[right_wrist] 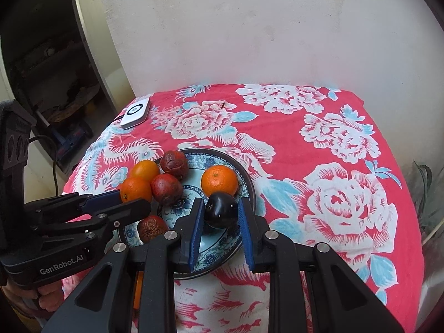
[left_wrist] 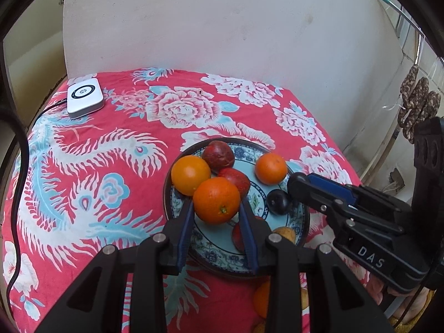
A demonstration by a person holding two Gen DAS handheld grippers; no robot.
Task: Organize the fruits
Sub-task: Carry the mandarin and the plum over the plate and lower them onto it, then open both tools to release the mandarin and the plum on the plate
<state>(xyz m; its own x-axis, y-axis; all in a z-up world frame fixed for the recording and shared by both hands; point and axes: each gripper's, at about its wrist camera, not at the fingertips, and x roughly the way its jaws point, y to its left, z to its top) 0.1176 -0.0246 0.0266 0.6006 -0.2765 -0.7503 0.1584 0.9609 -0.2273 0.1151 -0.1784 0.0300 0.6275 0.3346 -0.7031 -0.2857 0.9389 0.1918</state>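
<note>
The left gripper [left_wrist: 216, 211], black with blue pads, is clamped on a glossy deep-orange orange [left_wrist: 216, 200] at the near-left part of the round blue-and-white patterned plate [left_wrist: 301, 223]; whether the fruit rests on the plate or hangs just above it cannot be told. The right gripper [right_wrist: 219, 213] brackets a dark purple plum [right_wrist: 222, 209], its pads touching or nearly touching the skin.

The sorting looks well advanced: on the plate sit three oranges, counting the held one, the others being a yellower orange [left_wrist: 190, 175] and a smaller orange [left_wrist: 270, 168]; three wrinkled dark-red fruits; the one plum; and a tan round fruit [left_wrist: 284, 234] at the near rim. At least one more orange [left_wrist: 261, 298] waits off the plate near the front edge of the red floral tablecloth [left_wrist: 97, 166]. A white square device [left_wrist: 85, 97] lies at the far-left corner.
</note>
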